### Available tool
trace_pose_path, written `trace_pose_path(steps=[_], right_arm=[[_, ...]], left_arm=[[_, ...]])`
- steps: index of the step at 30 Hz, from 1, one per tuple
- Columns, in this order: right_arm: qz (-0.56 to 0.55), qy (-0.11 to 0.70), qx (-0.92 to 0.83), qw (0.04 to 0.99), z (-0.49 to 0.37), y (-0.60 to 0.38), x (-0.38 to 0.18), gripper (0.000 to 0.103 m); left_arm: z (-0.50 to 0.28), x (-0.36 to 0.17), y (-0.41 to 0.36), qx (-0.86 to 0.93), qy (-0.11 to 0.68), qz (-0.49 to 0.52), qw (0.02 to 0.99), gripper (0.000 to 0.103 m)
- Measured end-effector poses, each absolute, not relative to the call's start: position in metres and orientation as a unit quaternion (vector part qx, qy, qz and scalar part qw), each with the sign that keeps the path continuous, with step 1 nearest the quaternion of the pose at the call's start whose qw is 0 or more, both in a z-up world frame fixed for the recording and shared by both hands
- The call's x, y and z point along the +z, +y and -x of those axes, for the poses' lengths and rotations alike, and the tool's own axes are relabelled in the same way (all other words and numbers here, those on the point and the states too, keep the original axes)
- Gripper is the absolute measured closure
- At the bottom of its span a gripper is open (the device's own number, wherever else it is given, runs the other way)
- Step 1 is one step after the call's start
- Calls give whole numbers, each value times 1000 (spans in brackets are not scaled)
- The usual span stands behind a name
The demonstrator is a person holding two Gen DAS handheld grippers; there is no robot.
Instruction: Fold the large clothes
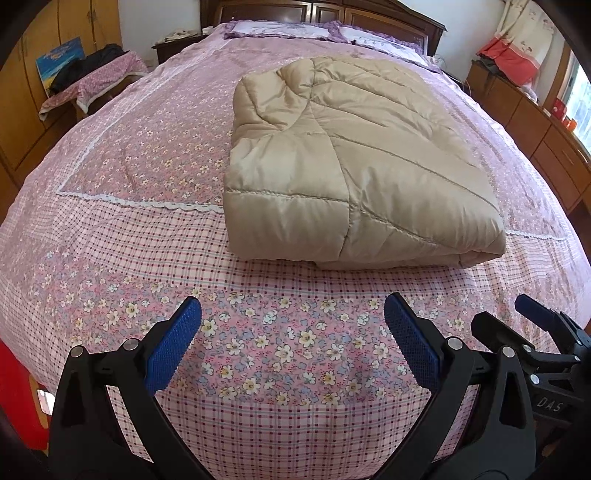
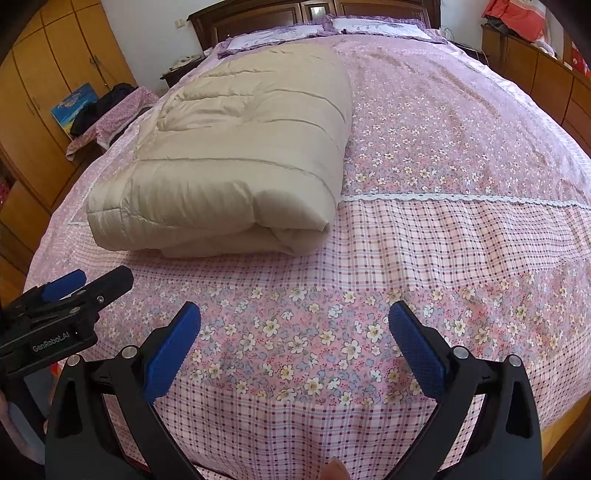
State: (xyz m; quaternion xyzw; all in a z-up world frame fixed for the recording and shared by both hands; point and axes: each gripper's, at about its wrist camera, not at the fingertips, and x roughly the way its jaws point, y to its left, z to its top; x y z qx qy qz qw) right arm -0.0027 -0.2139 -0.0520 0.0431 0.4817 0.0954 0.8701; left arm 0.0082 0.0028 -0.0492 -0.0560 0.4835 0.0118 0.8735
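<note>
- Where the room opens out ahead of both cameras, a bed [image 1: 155, 147] fills most of the view, covered in a pink floral and checked bedspread [image 2: 443, 236] with white lace trim.
- A beige quilted coat [image 1: 351, 166] lies folded into a thick rectangular bundle on the bedspread, near the middle of the bed, well apart from both grippers.
- Wooden wardrobes [image 2: 48, 88] stand along the left wall; a dark headboard [image 1: 332, 11] and purple-edged pillows [image 2: 280, 33] sit at the far end.
- The left gripper [image 1: 291, 321] hovers over the bed's near edge, fingers [image 1: 173, 343] spread wide, holding nothing.
- The right gripper [image 2: 295, 325] hovers just beside it, fingers [image 2: 417, 350] likewise released and empty.
</note>
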Motion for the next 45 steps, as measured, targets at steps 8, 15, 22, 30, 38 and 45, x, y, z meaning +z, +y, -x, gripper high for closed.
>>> trace_pose_path(steps=[8,15,22,30,38,45], right_arm=[[-41,482,97,870,4,-211,-52,5],[-42,486,96,868,3,-210,-54,5],[-43,487,96,867,2,-211,-54,5],[-43,486,94,868,1,-212,-54,5],[-40,487,93,867,1,-212,-52,5],[-48,484,94,869,-3,-214,-49,5]], left_arm=[[-7,-48,2,13,484,58,873,4],[-8,-49,3,11,486,61,872,4],[-9,-51,2,8,487,59,872,4],[-11,-51,0,11,487,57,872,4],[-14,-52,0,11,490,53,870,4],[-14,-49,-4,10,488,51,871,4]])
